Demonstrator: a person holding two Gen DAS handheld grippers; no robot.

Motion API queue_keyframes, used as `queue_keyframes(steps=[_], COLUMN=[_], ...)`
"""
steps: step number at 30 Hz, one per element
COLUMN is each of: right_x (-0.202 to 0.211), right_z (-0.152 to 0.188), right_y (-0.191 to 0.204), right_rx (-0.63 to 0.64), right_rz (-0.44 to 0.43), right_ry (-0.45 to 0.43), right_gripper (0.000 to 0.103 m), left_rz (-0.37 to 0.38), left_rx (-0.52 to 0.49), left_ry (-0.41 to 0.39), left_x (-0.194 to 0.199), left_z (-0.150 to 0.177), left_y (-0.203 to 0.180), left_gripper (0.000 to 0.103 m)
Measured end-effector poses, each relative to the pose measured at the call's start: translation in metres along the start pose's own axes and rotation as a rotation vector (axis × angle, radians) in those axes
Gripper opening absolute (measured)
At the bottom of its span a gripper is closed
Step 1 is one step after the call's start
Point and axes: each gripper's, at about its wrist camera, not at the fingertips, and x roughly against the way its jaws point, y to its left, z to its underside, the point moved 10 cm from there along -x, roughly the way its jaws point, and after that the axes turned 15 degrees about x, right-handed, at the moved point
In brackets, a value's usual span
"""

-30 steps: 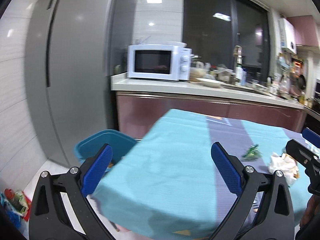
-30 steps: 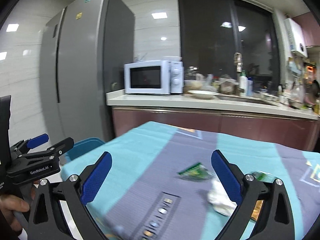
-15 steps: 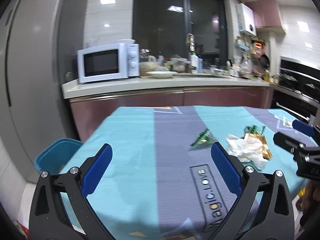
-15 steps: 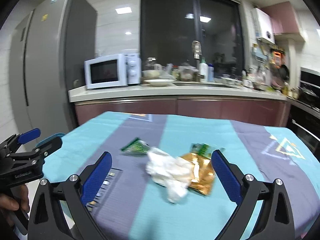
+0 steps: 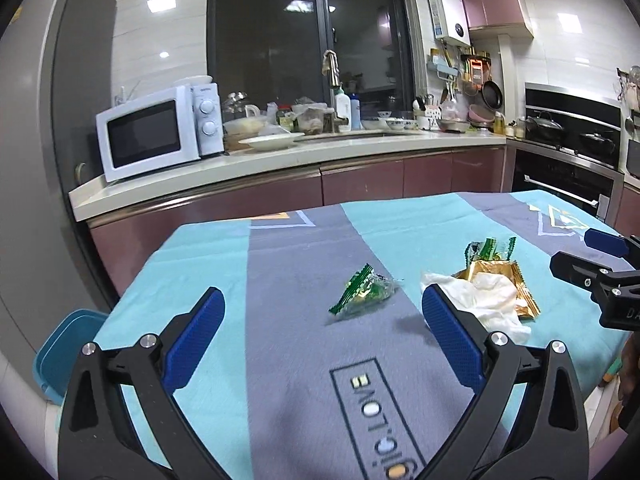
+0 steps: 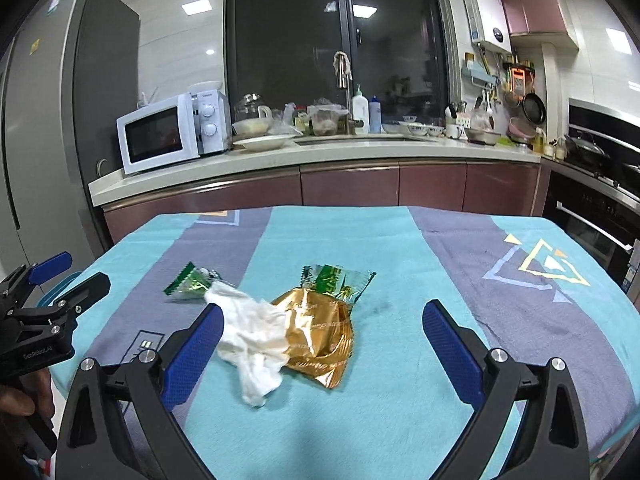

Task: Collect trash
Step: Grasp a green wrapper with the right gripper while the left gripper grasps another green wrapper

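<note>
Trash lies on the table's blue and grey cloth [image 6: 400, 248]: a crumpled white tissue [image 6: 250, 332], a gold foil wrapper [image 6: 320, 332], a green packet [image 6: 336, 278] behind it, and a small green wrapper [image 6: 188, 282] to the left. In the left wrist view I see the small green wrapper [image 5: 362, 294], the tissue [image 5: 490, 300], the gold wrapper [image 5: 500, 276] and the green packet [image 5: 490, 248]. My left gripper [image 5: 320, 334] is open above the cloth, short of the small wrapper. My right gripper [image 6: 322, 346] is open, with the tissue and gold wrapper between its fingers' lines.
A teal bin [image 5: 64, 352] stands on the floor past the table's left edge. Behind the table runs a kitchen counter [image 6: 280, 160] with a white microwave [image 6: 168, 136], dishes and bottles. A grey fridge [image 6: 44, 128] is at the left, an oven [image 6: 600, 220] at the right.
Both grippers have swung right, from the bin and the table's left edge toward the trash pile. The trash now sits nearer and more central. Both stay open.
</note>
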Motion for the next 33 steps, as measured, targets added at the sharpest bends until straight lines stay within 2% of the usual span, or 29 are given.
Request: queue_keyframes(steps=[7, 11, 19, 22, 26, 29, 30, 31, 33], right_x=[-0.034, -0.053, -0.090, -0.101, -0.111, -0.121, -0.123, -0.125, -0.127], right_z=[-0.004, -0.004, 0.001, 0.003, 0.002, 0.004, 0.005, 0.007, 0.010], right_y=[-0.016, -0.025, -0.024, -0.022, -0.026, -0.025, -0.025, -0.024, -0.022], right_rx=[-0.071, -0.097, -0.110, -0.133, -0.167, -0.189, -0.193, -0.194, -0.198], right_rz=[-0.053, -0.070, -0.126, -0.157, -0.183, -0.215, -0.222, -0.235, -0.252], right_ry=[0.049, 0.085, 0.180, 0.208, 0.226, 0.254, 0.264, 0.276, 0.283], right_gripper=[0.096, 0.096, 0.096, 0.096, 0.096, 0.088, 0.083, 0.073, 0.065], left_rz=[0.032, 0.015, 0.039, 0.039, 0.040, 0.040, 0.038, 0.032, 0.041], left_rx=[-0.003, -0.006, 0.136, 0.128, 0.136, 0.131, 0.130, 0.127, 0.123], left_ry=[0.098, 0.167, 0.397, 0.419, 0.479, 0.485, 0.485, 0.481, 0.479], left_x=[-0.056, -0.085, -0.144, -0.160, -0.179, -0.184, -0.182, -0.180, -0.181], left_z=[0.000, 0.005, 0.025, 0.027, 0.036, 0.035, 0.035, 0.035, 0.035], left_y=[-0.014, -0.016, -0.011, -0.014, -0.016, -0.019, -0.020, -0.020, -0.022], left_gripper=[0.097, 0.097, 0.095, 0.090, 0.078, 0.072, 0.065, 0.062, 0.037])
